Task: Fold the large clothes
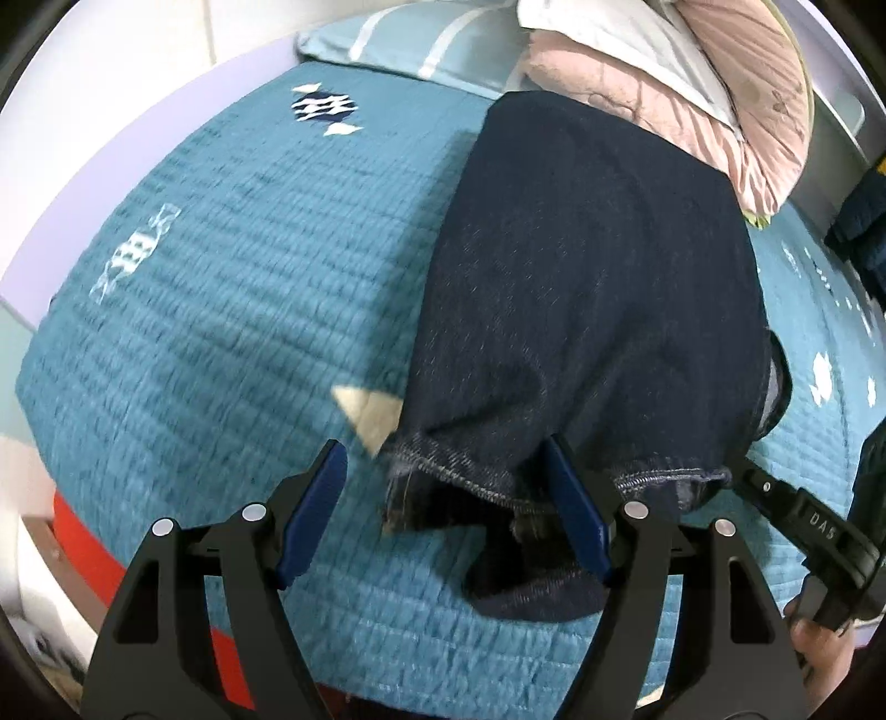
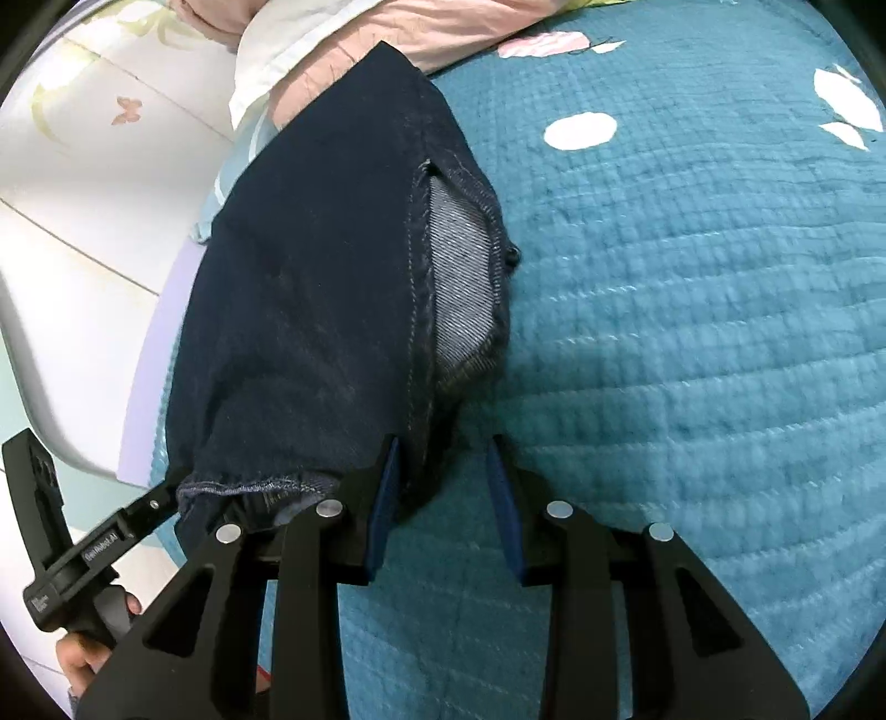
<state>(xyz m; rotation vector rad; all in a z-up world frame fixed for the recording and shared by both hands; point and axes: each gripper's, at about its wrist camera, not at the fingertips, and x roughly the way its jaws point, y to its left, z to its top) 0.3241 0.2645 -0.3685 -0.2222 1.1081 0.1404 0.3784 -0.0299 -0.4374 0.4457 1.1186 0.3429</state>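
Observation:
Dark navy jeans (image 1: 587,288) lie folded lengthwise on a teal quilted bedspread (image 1: 221,277), reaching from the pillows toward me. Their stitched hems (image 1: 664,476) bunch at the near end. My left gripper (image 1: 443,465) is open, its jaws wide apart, with the right blue pad (image 1: 576,515) against the hem cloth. In the right wrist view the jeans (image 2: 310,288) show a paler inner patch (image 2: 462,266). My right gripper (image 2: 443,459) is open, its left pad (image 2: 385,498) touching the jeans' near edge. Each gripper shows in the other's view: the right one (image 1: 797,515) and the left one (image 2: 94,548).
Pink and white pillows (image 1: 720,83) and a striped light-blue pillow (image 1: 421,39) lie at the head of the bed. A white wall (image 2: 83,194) runs along the bed's left. White appliqué shapes (image 2: 581,130) dot the bedspread. A red edge (image 1: 83,548) shows below the bed.

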